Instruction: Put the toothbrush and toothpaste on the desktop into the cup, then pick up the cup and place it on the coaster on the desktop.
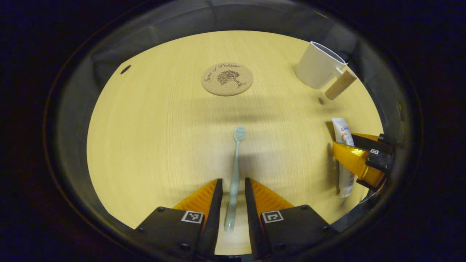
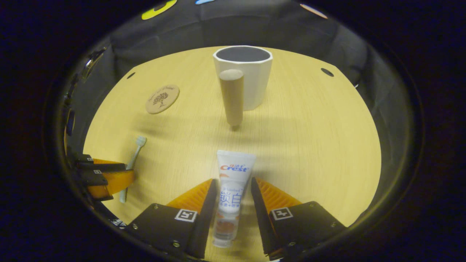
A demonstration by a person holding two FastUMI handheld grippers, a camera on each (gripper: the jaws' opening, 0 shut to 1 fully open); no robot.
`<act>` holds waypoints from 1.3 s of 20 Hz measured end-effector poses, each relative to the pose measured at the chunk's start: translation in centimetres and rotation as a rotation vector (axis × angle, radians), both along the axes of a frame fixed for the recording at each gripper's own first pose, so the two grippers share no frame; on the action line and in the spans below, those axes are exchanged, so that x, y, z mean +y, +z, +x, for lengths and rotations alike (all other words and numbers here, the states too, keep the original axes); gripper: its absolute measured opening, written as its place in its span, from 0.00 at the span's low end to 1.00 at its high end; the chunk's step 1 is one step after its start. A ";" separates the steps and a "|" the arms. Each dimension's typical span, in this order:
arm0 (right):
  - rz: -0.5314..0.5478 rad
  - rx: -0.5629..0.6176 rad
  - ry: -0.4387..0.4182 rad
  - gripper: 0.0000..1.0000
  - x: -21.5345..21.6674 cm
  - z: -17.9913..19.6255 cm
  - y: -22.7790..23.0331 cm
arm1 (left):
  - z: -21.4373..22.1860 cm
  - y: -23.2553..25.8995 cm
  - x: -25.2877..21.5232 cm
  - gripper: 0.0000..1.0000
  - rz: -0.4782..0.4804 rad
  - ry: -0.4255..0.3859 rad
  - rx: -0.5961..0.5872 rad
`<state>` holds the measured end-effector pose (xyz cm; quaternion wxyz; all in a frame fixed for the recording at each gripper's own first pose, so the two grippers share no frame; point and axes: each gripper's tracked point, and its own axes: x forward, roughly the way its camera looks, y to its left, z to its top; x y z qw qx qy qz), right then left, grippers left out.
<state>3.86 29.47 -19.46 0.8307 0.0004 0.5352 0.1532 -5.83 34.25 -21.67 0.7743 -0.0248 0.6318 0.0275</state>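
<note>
Pale wood grain covers the counter, and everything for the task lies on it. At the left, the left claw straddles the toothbrush, its fingers part open on either side of the handle and not yet touching it. The toothbrush is thin, light plastic, stiff but slick; it would probably handle best gripped around the middle of the handle, so it does not pivot when lifted. Beyond it, the cork coaster sits bare. To the right, the right claw brackets the toothpaste in the same way, narrowly open, with slim gaps at both sides. The tube is soft and will dent under pressure; its firmer lower part near the cap looks like the safer hold. Straight ahead of it stands the white cup, upright and seemingly empty, with its wooden handle facing the claw.
</note>
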 end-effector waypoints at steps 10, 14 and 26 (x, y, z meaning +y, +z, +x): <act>0.052 -0.012 -0.032 0.21 -0.5 0.5 0.3 | -0.3 0.2 0.3 0.11 0.003 -0.014 -0.013; 0.109 -0.034 -0.043 0.18 -0.7 0.8 0.7 | -0.2 0.6 0.4 0.08 0.002 -0.003 -0.068; 0.275 -0.198 -0.041 0.18 -0.1 0.7 6.9 | 0.5 5.4 0.7 0.08 -0.025 0.038 -0.290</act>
